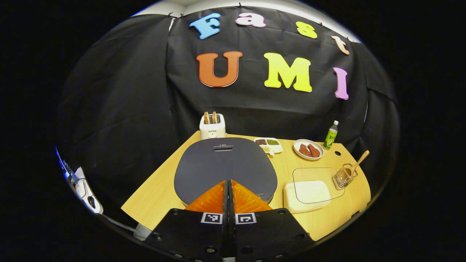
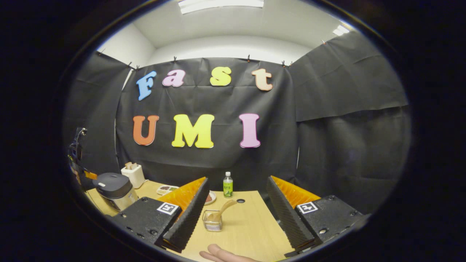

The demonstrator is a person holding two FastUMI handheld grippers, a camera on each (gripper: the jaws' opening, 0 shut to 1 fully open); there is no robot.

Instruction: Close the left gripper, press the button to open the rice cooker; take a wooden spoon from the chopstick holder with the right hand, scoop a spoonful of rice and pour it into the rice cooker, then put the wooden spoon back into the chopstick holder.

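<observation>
The rice cooker [image 1: 225, 165] shows its dark grey lid, closed, in the middle of the wooden table. My left gripper [image 1: 229, 181] hangs just above the lid's near edge, its orange fingers [image 1: 213, 198] pressed together with nothing between them. At the table's right side a wire chopstick holder [image 1: 345, 177] holds the wooden spoon [image 1: 361, 160], which leans to the right. In the right gripper view the holder [image 2: 213, 221] and spoon [image 2: 225, 208] stand a short way ahead between the fingers of my open right gripper [image 2: 238, 182]. The cooker [image 2: 113, 190] sits far left.
A white rice container [image 1: 307, 193] with a clear lid lies beside the holder. At the back stand a toaster [image 1: 212, 127], a compartment dish [image 1: 269, 145], a plate of meat [image 1: 308, 149] and a green bottle [image 1: 330, 135]. A hand [image 2: 222, 254] rests at the table's near edge.
</observation>
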